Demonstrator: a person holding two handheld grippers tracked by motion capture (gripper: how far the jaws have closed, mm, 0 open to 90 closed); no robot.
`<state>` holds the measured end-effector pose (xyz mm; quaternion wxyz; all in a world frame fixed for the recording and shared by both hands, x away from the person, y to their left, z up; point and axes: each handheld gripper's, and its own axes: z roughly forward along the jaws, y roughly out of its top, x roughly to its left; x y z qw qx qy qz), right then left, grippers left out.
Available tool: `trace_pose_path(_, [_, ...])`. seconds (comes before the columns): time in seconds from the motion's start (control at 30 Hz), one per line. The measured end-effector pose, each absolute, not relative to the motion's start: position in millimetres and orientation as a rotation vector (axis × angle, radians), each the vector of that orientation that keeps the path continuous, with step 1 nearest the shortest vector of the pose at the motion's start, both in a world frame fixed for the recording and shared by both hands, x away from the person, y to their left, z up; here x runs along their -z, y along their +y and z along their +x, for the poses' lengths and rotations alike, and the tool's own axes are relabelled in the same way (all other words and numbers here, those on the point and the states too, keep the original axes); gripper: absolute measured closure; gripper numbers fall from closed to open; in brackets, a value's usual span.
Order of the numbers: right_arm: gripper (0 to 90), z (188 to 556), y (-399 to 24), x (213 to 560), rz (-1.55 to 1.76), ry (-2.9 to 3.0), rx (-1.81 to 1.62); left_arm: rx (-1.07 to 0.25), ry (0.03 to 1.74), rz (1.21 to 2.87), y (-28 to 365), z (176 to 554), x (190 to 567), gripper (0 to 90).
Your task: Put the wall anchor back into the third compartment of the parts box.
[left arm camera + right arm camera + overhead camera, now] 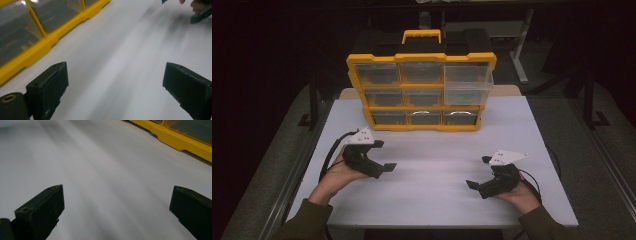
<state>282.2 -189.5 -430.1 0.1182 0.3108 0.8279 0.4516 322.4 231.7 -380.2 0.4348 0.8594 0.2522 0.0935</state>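
The yellow plastic organiser case with clear drawers [421, 91] stands upright at the far side of the white tabletop [437, 170], its long axis running across it. The left claw [382, 155] lies just in front of the case's lower left drawers, jaws spread wide with nothing between them. The right claw [478, 172] rests farther back near the tabletop's front, also spread and empty. The left claw is judged the nearer.

My yellow organizer [422, 92] stands upright at the far side of the bench [432, 190], black handle-topped, three rows of clear drawers facing me; its top right drawer [468, 80] juts out.
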Motion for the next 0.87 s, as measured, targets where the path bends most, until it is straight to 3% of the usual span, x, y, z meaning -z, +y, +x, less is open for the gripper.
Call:
trace_pose_path(0.33, [0.0,282,-189,430,0.911,2.421,-1.312,-0.239,0.639,2.087,248,303,409,3.3])
trace_pose_path(0.87, [0.0,281,-189,432,0.896,2.433,-1.306,-0.275,0.652,2.154,252,294,438,0.0])
